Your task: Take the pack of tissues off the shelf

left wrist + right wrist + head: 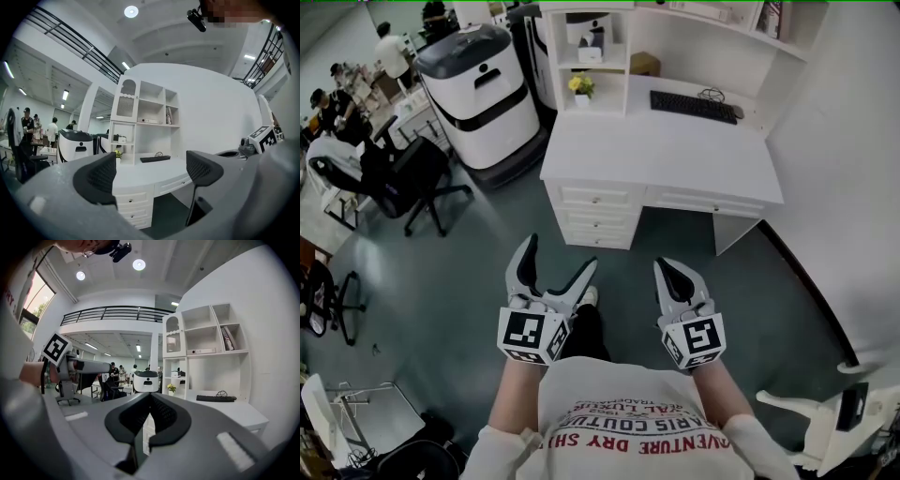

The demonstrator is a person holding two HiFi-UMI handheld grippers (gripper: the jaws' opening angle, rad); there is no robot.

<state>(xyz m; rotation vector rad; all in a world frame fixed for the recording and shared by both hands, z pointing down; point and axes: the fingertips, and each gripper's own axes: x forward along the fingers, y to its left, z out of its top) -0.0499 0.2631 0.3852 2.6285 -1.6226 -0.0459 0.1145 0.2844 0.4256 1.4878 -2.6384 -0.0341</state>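
We stand well back from the white desk [675, 150], both grippers held low in front of us and nowhere near the shelves. The left gripper [560, 255] has its jaws spread wide with nothing between them; through the gap we see only the desk and its drawers. The right gripper [150, 416] has its jaws pressed together, and it too is empty.

What we take to be the pack of tissues [591, 54] is a small white box on a shelf [614, 67] in the narrow left column of the hutch, one level above the yellow flowers [581, 84] and well left of the keyboard [694, 105]. It is too small from here for us to tell which way its long axis runs, or how it sits against the dark thing behind it.

The relation that matters: the pack lies straight ahead and higher than the jaws, far beyond reach, and slightly to the left of our middle line. That puts it closer to the left gripper's side, and that gripper is the one already spread. We judge the reach has not begun; we must first step forward to the desk, then lift the left gripper up into that cubby
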